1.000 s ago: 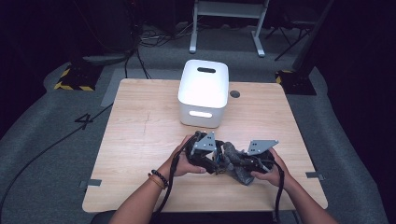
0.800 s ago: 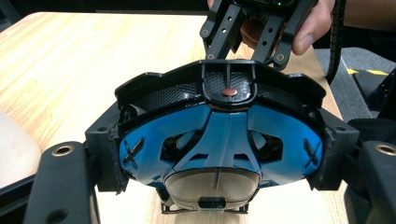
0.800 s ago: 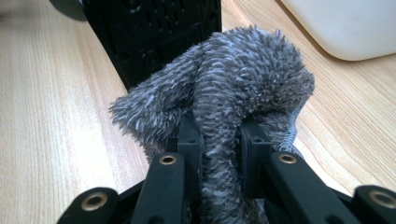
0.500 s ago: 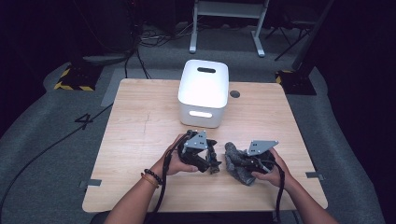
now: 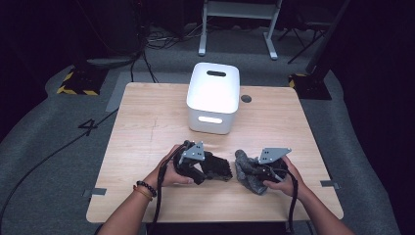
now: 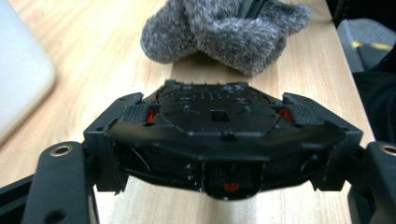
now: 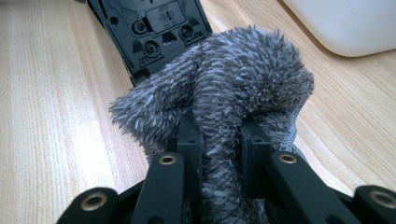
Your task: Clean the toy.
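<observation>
My left gripper (image 5: 214,169) grips a black toy car (image 5: 221,166) by its two sides just above the table (image 5: 147,127). In the left gripper view the car (image 6: 219,121) spans the gap between the jaws, showing wheels with red hubs. The jaws have just been opening a little, with the car still between them. My right gripper (image 5: 254,174) is shut on a grey fluffy cloth (image 5: 244,172). In the right gripper view the cloth (image 7: 243,79) bulges up between the fingers (image 7: 189,140), and the car's underside (image 7: 154,28) lies beyond it.
A white box (image 5: 214,98) with a slot in its lid stands at the middle back of the table; it also shows as the white box (image 7: 345,23) at upper right. A dark round hole (image 5: 246,98) sits beside it. Cables trail over the near edge.
The left gripper has drawn the toy car leftward, away from the cloth, leaving a gap between them. The right gripper and its cloth have stayed put.
</observation>
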### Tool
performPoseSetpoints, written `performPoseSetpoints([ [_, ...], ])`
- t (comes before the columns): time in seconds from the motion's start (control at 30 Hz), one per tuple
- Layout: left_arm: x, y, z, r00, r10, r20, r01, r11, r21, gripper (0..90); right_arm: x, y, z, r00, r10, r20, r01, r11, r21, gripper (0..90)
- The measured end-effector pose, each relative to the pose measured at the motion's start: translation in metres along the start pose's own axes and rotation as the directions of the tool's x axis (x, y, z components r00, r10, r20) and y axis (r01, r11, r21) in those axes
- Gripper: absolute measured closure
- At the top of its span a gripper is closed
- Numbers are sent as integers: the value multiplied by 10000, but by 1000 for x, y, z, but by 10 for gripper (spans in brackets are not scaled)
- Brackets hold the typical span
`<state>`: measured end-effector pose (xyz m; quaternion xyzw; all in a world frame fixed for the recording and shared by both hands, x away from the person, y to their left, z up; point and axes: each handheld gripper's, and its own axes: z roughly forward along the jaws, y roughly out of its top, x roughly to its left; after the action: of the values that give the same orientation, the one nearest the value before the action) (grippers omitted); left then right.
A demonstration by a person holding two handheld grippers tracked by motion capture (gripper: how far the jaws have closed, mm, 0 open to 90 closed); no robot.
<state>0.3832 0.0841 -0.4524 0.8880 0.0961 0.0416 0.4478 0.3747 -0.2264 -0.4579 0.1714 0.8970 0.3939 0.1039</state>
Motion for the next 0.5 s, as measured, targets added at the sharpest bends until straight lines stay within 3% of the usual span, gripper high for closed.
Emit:
performPoseSetpoints([
  [0.1,0,-2,0,10000,-3,-17,3,10000,32,244,0,-1,1,10000,47,-39,-47,10000,48,750],
  [0.17,1,-5,2,9997,-188,183,185,9997,179,238,0,-2,2,9999,45,-107,-44,9999,113,748],
  [0.23,2,-12,8,9990,-368,242,346,9958,847,231,0,-3,3,10000,-3,-91,5,9998,223,748],
  [0.3,-1,-21,19,9998,-156,100,135,9818,1893,239,1,-4,5,9999,-34,-137,37,9996,269,748],
  [0.33,-2,-25,24,9995,-175,256,116,9764,2158,244,1,-4,6,9999,-52,-153,56,9995,298,748],
  [0.4,-3,-27,27,9988,-369,337,295,9799,1971,245,2,-4,8,9998,-99,-167,105,9992,384,748],
  [0.5,-1,-23,27,9986,-290,445,195,9797,1995,248,3,-3,11,9997,-191,-134,198,9983,546,748],
])
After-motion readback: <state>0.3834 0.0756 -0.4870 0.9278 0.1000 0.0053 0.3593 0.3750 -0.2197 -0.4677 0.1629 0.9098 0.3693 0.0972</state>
